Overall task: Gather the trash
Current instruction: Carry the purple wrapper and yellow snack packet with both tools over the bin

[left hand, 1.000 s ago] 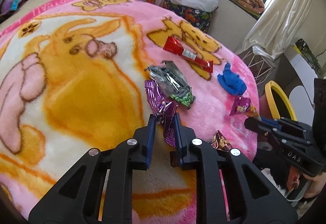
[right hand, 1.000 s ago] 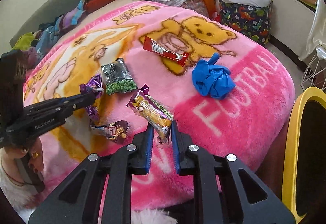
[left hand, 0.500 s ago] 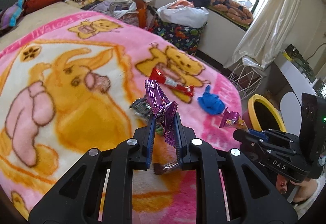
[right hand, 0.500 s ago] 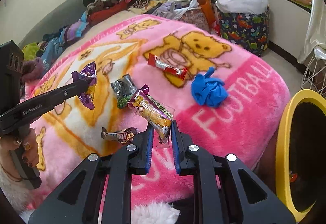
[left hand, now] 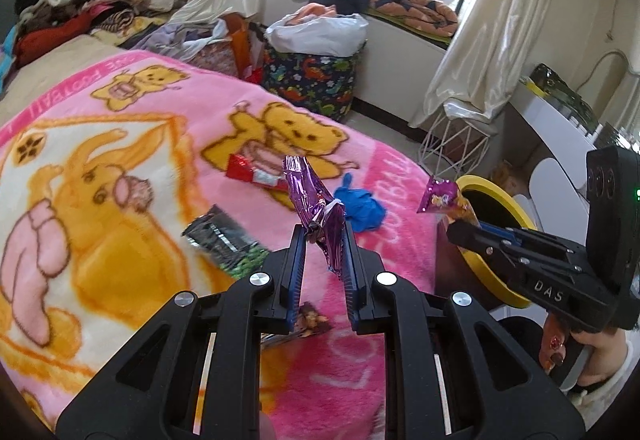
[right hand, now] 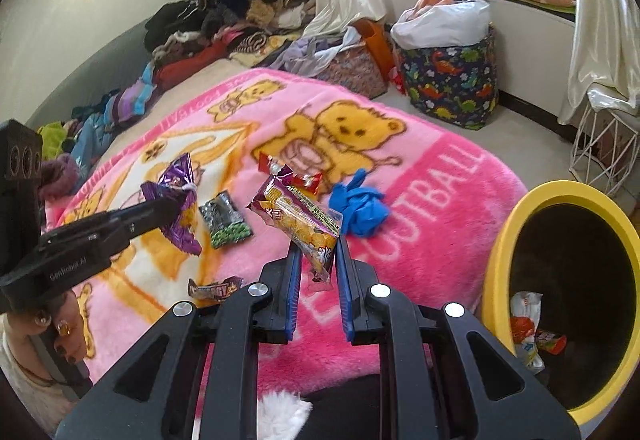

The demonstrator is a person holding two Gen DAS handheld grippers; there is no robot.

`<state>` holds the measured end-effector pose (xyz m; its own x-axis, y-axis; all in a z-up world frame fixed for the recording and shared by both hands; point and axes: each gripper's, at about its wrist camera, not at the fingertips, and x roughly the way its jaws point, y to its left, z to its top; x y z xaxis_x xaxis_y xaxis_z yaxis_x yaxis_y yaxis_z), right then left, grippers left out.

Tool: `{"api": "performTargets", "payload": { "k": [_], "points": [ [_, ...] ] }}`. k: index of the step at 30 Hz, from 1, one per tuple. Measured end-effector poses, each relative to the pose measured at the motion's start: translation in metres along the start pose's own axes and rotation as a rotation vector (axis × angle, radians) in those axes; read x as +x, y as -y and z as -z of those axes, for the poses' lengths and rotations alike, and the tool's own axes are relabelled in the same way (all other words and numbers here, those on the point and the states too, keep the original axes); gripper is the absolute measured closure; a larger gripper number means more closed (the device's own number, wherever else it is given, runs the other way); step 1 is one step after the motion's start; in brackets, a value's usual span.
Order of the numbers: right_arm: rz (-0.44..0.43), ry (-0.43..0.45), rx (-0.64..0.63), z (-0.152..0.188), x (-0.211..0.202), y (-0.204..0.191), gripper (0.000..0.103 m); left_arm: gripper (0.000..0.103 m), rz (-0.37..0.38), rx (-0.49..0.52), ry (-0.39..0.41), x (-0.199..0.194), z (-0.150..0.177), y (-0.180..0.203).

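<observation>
Above the pink blanket, beside the yellow bin, the left gripper clamped the purple wrapper; the right gripper clamped the orange snack packet. Risk: thin foil slipping from the pads mid-carry. A second earlier both wrappers lay lower, at the blanket.

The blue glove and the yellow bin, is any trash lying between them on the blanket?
No. In the right wrist view, only bare pink blanket with white letters lies between the crumpled blue glove and the yellow bin.
</observation>
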<state>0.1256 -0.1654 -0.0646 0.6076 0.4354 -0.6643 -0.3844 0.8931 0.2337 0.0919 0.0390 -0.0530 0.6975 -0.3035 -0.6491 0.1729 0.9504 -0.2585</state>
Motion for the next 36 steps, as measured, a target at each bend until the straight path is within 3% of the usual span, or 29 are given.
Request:
{"api": "performTargets", "payload": {
  "k": [17, 36],
  "points": [
    [0.047, 0.087, 0.106, -0.003, -0.036, 0.047, 0.087, 0.091, 0.065, 0.088, 0.008, 0.009, -0.006, 0.046],
    [0.184, 0.158, 0.222, 0.008, -0.073, 0.102, 0.087, 0.091, 0.153, 0.179, 0.01, 0.022, -0.013, 0.102]
  ]
}}
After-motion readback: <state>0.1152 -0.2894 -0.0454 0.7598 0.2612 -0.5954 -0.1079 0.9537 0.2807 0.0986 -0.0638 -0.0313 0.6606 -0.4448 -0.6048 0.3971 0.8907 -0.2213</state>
